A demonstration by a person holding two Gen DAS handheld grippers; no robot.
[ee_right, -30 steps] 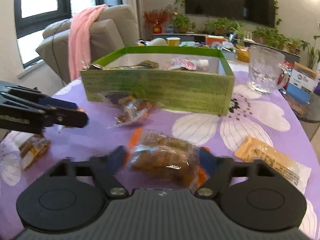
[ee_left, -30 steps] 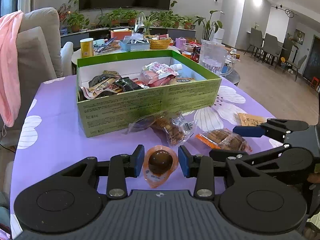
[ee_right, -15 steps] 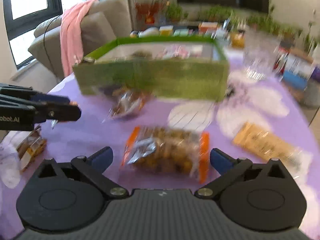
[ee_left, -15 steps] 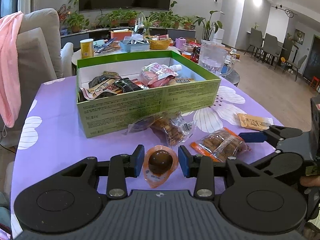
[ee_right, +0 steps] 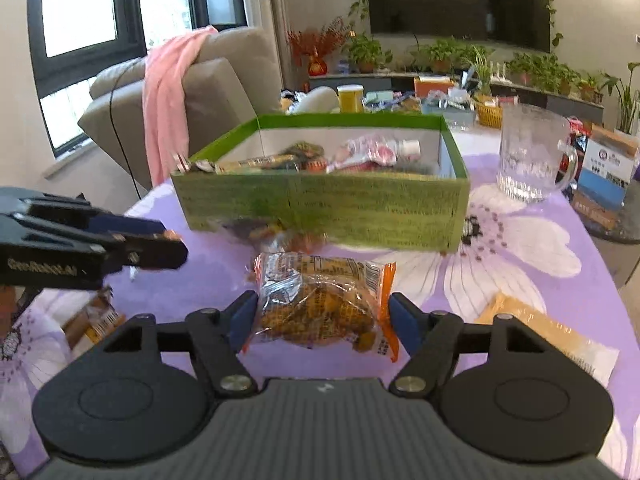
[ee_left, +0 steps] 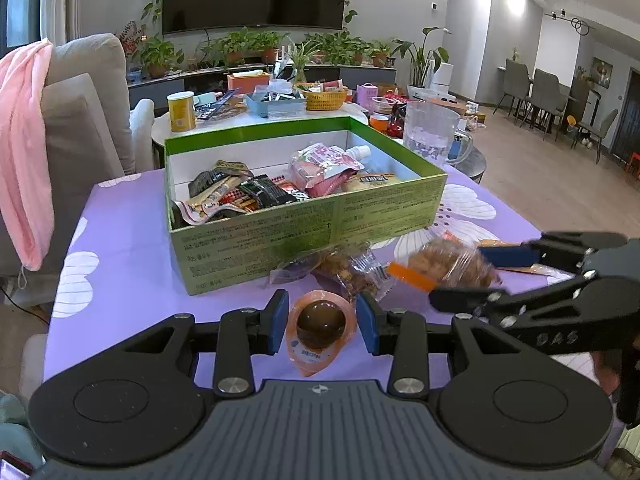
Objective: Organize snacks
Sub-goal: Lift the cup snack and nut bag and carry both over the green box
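Between the right gripper's blue pads sits a clear, orange-ended packet of fried snack pieces, clamped at both sides and apparently lifted off the purple flowered tablecloth. Straight ahead of those fingers stands the open green cardboard box, already part-filled with wrappers and a pink spouted pouch. A second clear snack bag lies against the box's near wall, directly under the carry line.

Left gripper: pads set either side of a small orange-rimmed sealed cup with a dark round filling; a sliver of gap shows at each side, so not clamped as far as can be judged. Cup rests on the cloth.

Beyond the right fingers, off to their right: yellow flat packet, ribbed glass mug.

Judgement on the step: carry the packet high enough to clear the box's near rim, keep the squeeze light so the pieces do not crush, release over the barer right end. Keep well clear of the left gripper's fingers.
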